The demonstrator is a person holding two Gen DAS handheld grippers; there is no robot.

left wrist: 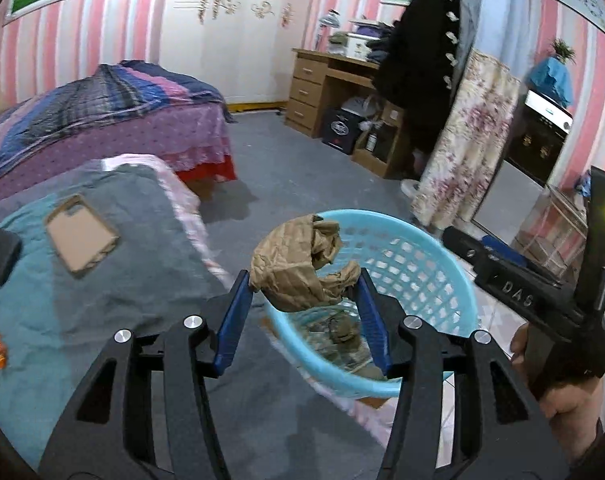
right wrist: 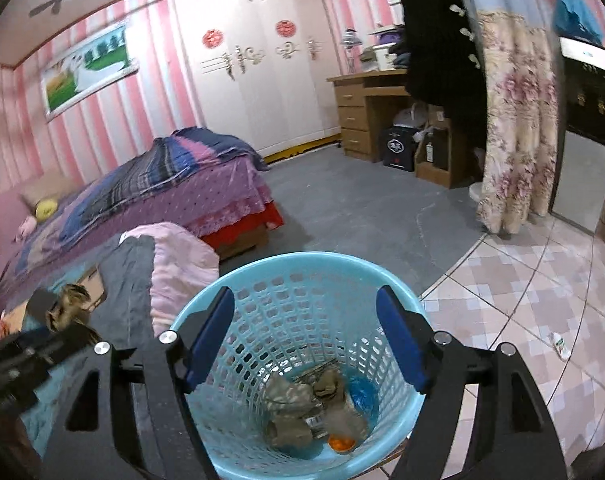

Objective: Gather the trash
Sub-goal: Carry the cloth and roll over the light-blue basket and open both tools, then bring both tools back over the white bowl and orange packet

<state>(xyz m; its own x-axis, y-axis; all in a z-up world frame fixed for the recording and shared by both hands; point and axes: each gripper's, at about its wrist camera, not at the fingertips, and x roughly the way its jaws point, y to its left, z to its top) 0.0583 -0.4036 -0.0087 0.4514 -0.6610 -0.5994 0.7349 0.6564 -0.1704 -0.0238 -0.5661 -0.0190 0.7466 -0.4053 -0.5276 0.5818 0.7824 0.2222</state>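
Basket (right wrist: 298, 280) holds crumpled paper scraps (right wrist: 298, 412); left gripper (left wrist: 304, 280) clamps brown paper (left wrist: 298, 264), right gripper (right wrist: 304, 336) gapes empty.

Two fisheye views, each looking forward and downward along its own gripper's fingers. The left wrist view sits close above the blue basket (left wrist: 402, 264), at its left rim. The right wrist view looks almost straight into it (very near). Both share the basket, the bed (right wrist: 190, 184), the wooden desk (left wrist: 322, 88) far across the room.
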